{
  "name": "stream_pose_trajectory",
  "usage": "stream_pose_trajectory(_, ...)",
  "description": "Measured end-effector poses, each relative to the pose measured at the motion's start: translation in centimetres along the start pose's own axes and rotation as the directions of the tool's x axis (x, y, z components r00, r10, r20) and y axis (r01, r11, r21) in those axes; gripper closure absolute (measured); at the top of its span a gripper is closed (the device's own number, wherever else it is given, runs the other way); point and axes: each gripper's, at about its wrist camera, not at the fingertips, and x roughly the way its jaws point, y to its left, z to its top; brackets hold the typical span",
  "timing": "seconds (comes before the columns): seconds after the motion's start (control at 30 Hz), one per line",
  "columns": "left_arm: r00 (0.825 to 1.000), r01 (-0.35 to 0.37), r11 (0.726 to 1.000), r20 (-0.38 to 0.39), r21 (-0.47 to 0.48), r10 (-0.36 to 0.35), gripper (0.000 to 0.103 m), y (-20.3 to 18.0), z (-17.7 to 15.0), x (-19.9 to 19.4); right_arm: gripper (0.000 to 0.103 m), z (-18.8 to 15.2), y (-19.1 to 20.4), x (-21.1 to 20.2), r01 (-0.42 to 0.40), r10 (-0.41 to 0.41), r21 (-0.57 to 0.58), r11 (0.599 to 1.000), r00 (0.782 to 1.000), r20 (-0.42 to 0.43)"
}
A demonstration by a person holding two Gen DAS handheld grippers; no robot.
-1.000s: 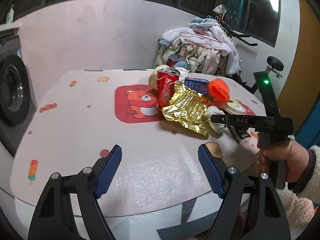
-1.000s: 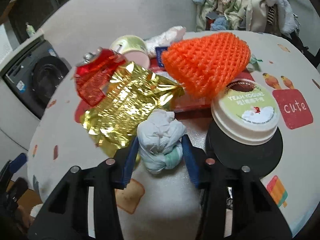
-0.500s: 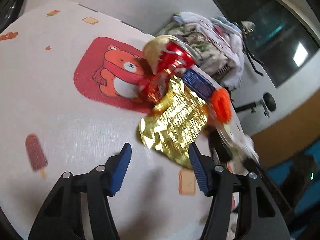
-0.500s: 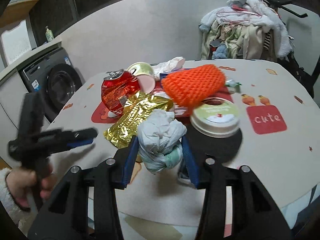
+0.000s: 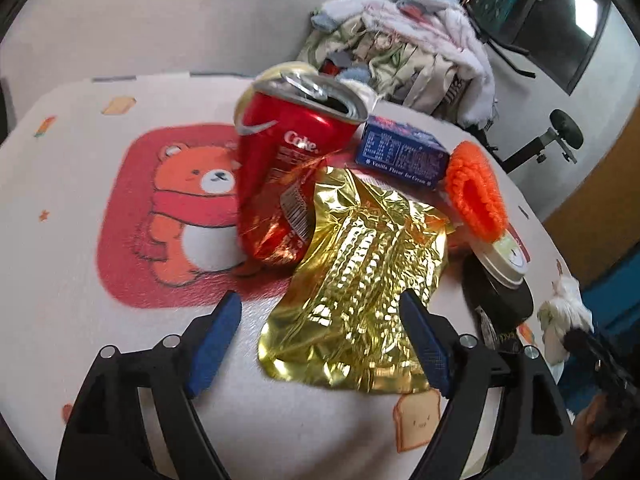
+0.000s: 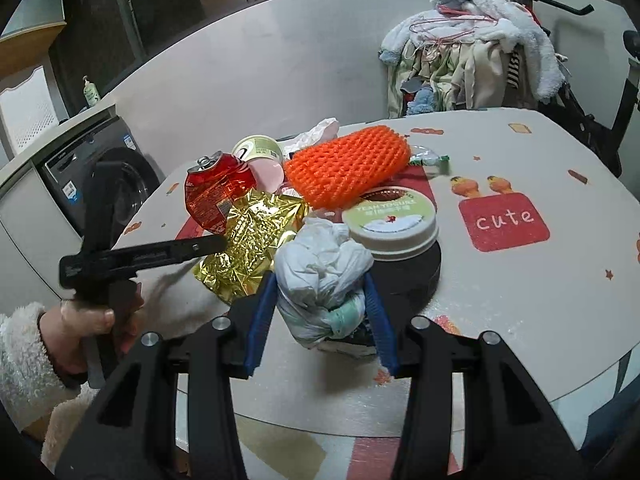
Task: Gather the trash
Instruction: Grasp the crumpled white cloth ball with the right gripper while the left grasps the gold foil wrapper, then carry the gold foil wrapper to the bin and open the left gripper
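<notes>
Since a second ago the left gripper [image 5: 320, 332] has closed in on the trash heap, its blue fingers now spread wide to either side of the gold foil wrapper's [image 5: 356, 300] near end, not touching it. Right gripper [image 6: 318, 316] still clamped on the crumpled white wad [image 6: 320, 272], carried back from the heap and now held above the table's [image 6: 520, 320] near edge.

Near edge: foil wrapper lies flat and creased, just behind the toast print.
Behind it, touching: dented red Coke can [image 5: 288, 176], tilted, mouth up, standing on the red bear print [image 5: 172, 216].
Right of the foil: pale yogurt tub [image 6: 390, 224], lid up, stacked on a black round dish [image 6: 416, 276].
Further in: orange foam net [image 6: 348, 164] resting against the tub's far side; blue ice-cream box [image 5: 400, 152] beside the can.
Far side of the heap: a cream cup [image 6: 260, 148] behind the can, white crumpled paper [image 6: 320, 130] next to it.
Right half of the table: red "cute" print [image 6: 504, 220].
Beyond the far edge: laundry pile [image 6: 472, 44]. Beyond the left edge: washing machine [image 6: 108, 176].
</notes>
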Motion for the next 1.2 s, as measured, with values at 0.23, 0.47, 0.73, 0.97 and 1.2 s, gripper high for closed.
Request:
stream_pose_trajectory(0.23,0.999,-0.034,0.999,-0.016,0.025,0.034,0.059,-1.1,-0.2,0.7,0.057,-0.3,-0.1,0.2,0.007,-0.007,-0.005,1.000,1.000,-0.007)
stream_pose_trajectory(0.47,0.999,0.012,0.998,-0.043,0.057,-0.009,0.071,-2.4,-2.5,-1.5,0.057,-0.2,-0.4,-0.3,-0.002,0.002,0.007,1.000,1.000,0.002)
stream_pose_trajectory(0.73,0.999,0.043,0.980,-0.013,0.194,-0.042,0.072,-5.4,-3.9,-6.1,0.057,0.0,0.8,-2.3,-0.016,0.016,-0.005,1.000,1.000,0.026)
stream_pose_trajectory(0.97,0.999,0.025,0.962,0.022,0.272,-0.032,0.072,-7.0,-6.6,-10.3,0.057,-0.6,1.7,-5.2,-0.018,0.018,-0.016,1.000,0.999,0.047)
stream_pose_trajectory(1.2,0.999,0.011,0.938,0.026,0.347,-0.021,0.072,-8.3,-11.8,-13.2,0.057,-2.2,2.8,-8.1,-0.011,0.013,-0.037,0.999,0.998,0.058)
